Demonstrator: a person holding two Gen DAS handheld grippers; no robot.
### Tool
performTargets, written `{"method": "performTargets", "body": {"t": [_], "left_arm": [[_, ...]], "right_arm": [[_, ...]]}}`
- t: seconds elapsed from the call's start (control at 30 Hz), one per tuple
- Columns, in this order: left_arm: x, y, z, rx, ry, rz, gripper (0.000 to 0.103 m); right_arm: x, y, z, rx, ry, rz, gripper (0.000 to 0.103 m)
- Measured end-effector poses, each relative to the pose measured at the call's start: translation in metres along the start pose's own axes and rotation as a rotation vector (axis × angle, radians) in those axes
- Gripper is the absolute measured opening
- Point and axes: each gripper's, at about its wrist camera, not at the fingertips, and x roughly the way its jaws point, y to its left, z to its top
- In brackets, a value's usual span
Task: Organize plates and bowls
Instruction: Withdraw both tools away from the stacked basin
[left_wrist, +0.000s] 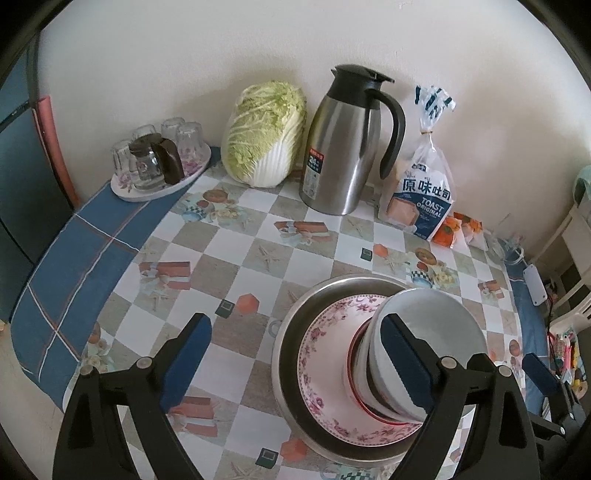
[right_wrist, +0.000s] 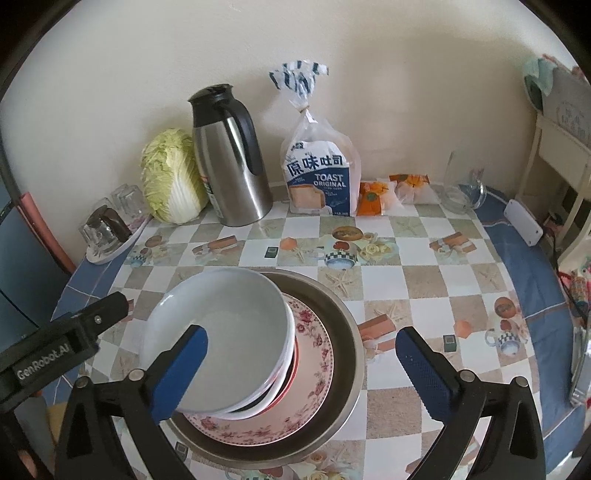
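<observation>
The stacked bowls (left_wrist: 373, 373) under your white bowl (right_wrist: 221, 332) show only as rims; you cannot count them. At nine o'clock in the right wrist view, the tray of glasses (right_wrist: 107, 229) is half cut off. The packets (right_wrist: 373, 195) beside the bread are too small to read.

Near centre of table (right_wrist: 424, 266): metal basin (right_wrist: 347, 332), floral plate (right_wrist: 314, 354) lying in it, stack of bowls (right_wrist: 229, 332) on the plate. Far edge along wall, left to right: tray of upturned glasses (left_wrist: 159, 162), cabbage (left_wrist: 262, 136), thermos jug (left_wrist: 343, 147), bread bag (left_wrist: 424, 184), small snack packets (right_wrist: 391, 192), glass dish (right_wrist: 461, 192). Far right edge: flat device (right_wrist: 522, 221).
</observation>
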Motion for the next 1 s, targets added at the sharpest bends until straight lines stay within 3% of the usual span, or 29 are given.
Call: {"method": "performTargets", "body": {"t": [0.43,1.0], "left_arm": [[-0.011,0.010,-0.023,0.025,0.010,0.089,0.093],[0.006,0.028,-0.063,0.125,0.119,0.123,0.093]], "right_arm": [[-0.026,0.012,-0.022,-0.052,-0.046,0.000,0.103],[-0.006,0.012,-0.067,-0.102,0.073,-0.011,0.103]]}}
